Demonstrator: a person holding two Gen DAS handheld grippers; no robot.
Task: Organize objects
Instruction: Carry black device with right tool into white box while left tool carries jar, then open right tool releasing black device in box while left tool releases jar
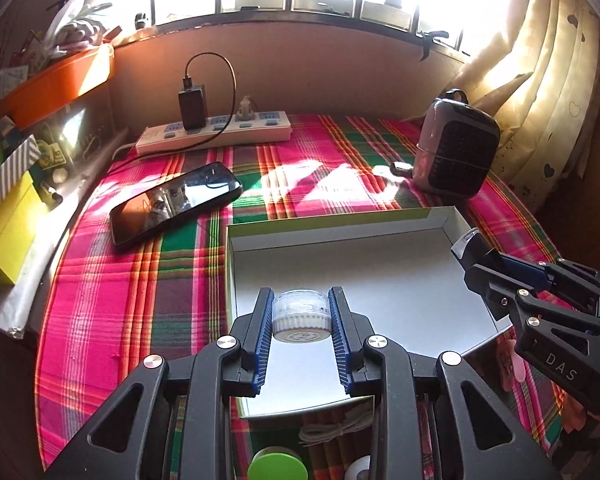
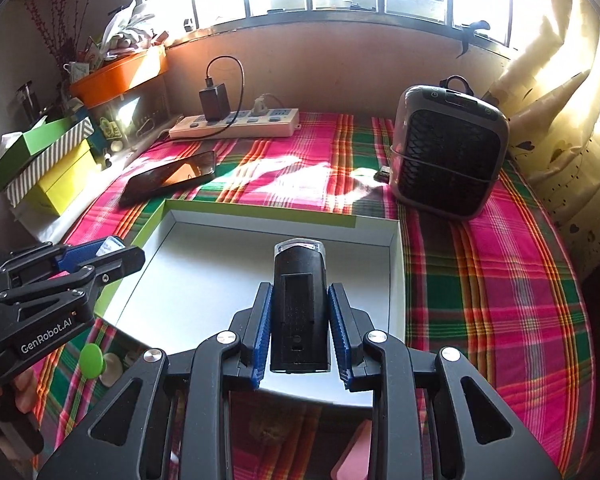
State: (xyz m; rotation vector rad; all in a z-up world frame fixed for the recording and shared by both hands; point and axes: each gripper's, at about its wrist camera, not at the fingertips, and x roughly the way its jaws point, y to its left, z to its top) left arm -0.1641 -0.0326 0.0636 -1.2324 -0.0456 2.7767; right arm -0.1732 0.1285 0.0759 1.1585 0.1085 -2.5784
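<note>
Blue fingers pinch a clear jar and a black torch above the white box; next we lower and release both

left gripper: angled down, blue pads clamped on a small round clear jar | right gripper: angled down, pads clamped on a black torch-like device | the two side by side, near, apart
</note>
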